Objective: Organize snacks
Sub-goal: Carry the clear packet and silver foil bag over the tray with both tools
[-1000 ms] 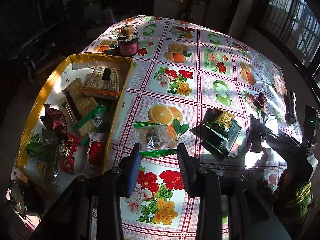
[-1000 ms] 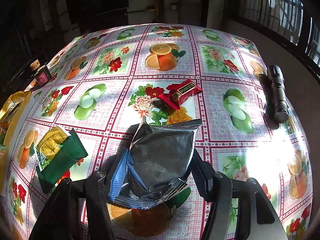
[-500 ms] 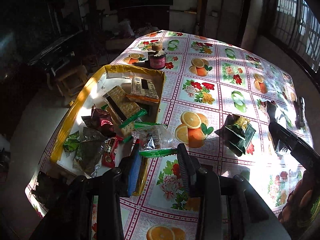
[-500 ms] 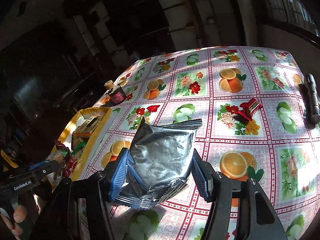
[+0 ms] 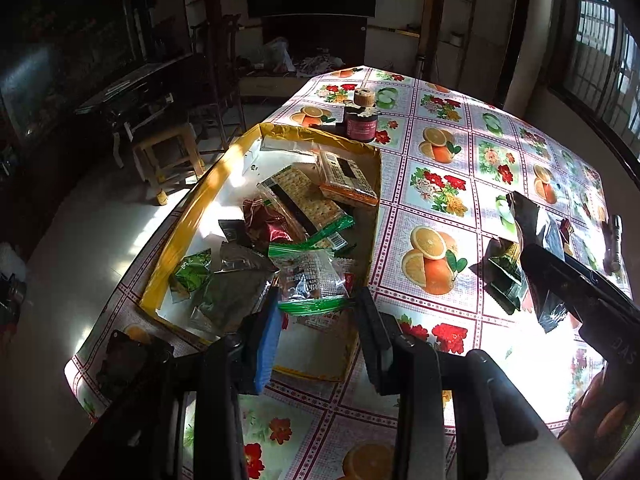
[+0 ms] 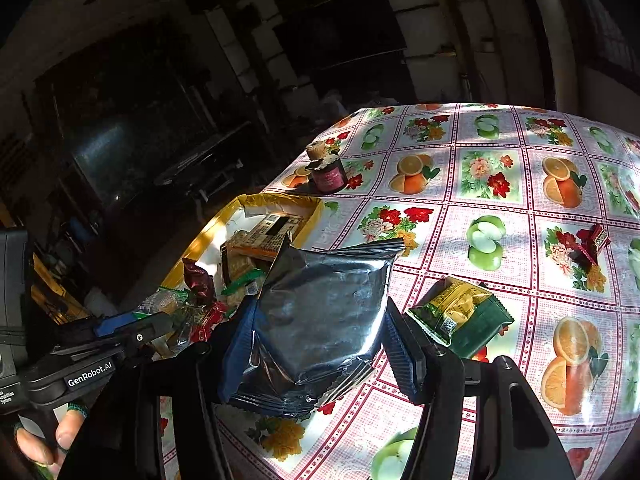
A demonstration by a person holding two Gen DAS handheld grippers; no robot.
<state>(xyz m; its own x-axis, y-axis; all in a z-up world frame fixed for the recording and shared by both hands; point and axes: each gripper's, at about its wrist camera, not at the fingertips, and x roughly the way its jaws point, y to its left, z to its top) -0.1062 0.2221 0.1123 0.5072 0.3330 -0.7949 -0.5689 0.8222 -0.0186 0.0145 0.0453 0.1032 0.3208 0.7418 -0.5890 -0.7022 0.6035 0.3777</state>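
Both packs carried to the box.
I've brought the left fingers (image 5: pixel 316 312), gripping the clear pack (image 5: pixel 310 280), over the box (image 5: pixel 192 216); right fingers (image 6: pixel 320 328) clamp the foil pack (image 6: pixel 320 312), nearing it.

Both hand-held grippers tilted downward: left (image 5: pixel 316 312) and right (image 6: pixel 320 336) each clamped shut.

We are seeing a glossy, crinkled foil packet (image 6: pixel 320 312) — silvery and reflective — and a clear plastic wrapper (image 5: pixel 310 284) with green seals. The surface (image 6: pixel 500 216) is wearing a shiny, smooth oilcloth; the box (image 5: pixel 192 216) is looking like matt yellow cardboard.
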